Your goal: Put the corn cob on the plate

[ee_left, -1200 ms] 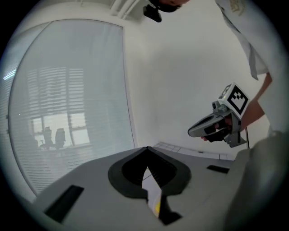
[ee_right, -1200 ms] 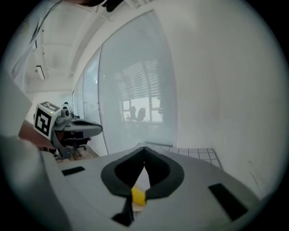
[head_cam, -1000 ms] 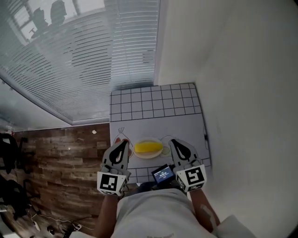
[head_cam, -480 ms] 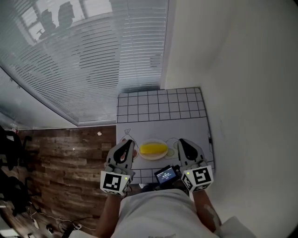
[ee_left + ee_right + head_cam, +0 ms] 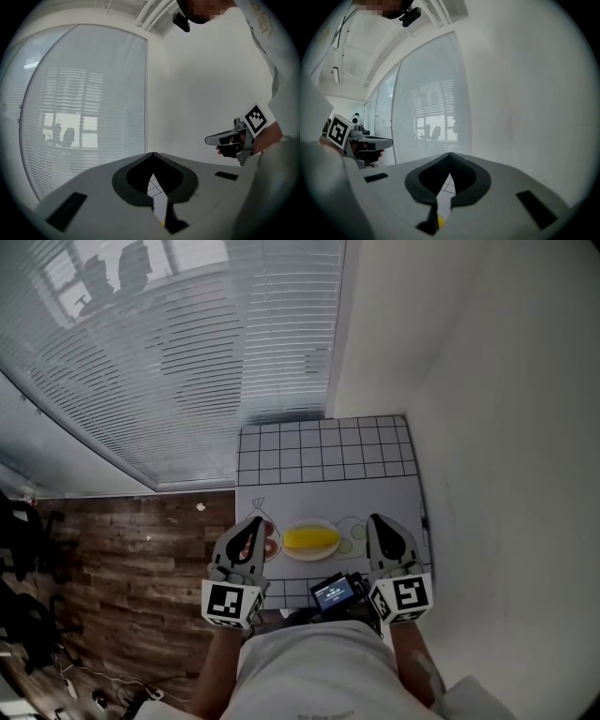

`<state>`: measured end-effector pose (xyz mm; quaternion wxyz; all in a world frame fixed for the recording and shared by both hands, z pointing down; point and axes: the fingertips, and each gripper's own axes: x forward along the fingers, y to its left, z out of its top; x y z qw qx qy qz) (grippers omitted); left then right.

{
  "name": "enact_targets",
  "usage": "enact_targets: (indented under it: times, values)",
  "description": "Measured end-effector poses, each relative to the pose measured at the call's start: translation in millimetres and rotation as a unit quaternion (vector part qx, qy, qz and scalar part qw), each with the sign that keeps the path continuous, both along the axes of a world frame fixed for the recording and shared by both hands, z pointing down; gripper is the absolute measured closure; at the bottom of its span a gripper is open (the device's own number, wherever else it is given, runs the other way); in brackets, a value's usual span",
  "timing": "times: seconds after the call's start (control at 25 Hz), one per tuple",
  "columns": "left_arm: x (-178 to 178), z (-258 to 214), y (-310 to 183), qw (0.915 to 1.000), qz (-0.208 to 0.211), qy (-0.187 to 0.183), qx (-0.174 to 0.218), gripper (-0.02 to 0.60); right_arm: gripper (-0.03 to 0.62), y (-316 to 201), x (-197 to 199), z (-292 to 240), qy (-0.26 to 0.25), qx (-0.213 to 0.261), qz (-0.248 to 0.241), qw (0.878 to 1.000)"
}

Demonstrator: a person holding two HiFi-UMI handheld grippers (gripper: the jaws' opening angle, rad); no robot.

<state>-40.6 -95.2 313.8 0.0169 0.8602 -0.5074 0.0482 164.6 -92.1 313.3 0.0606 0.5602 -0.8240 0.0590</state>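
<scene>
My left gripper (image 5: 251,525) and right gripper (image 5: 379,521), jaws together and empty, flank the corn cob (image 5: 311,539) lying on the plate (image 5: 289,551). Their own views show it only as a yellow sliver.

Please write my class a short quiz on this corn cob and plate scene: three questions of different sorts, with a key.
1. True or false: the corn cob lies on the plate.
2. The left claw is: A open; B shut and empty; C shut on the cob.
3. Fill in: in the head view, the plate sits ___ the left claw and the right claw.

Key: 1 true; 2 B; 3 between.
</scene>
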Motion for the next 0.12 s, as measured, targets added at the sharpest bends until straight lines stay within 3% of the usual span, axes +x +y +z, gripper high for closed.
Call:
enact_targets:
  times: [0.12]
  values:
    - [-4.7, -0.5, -2.0, 1.0, -0.005, 0.001, -0.001, 0.574, 0.588, -0.4, -1.3, -1.5, -0.003, 0.002, -0.002, 1.0]
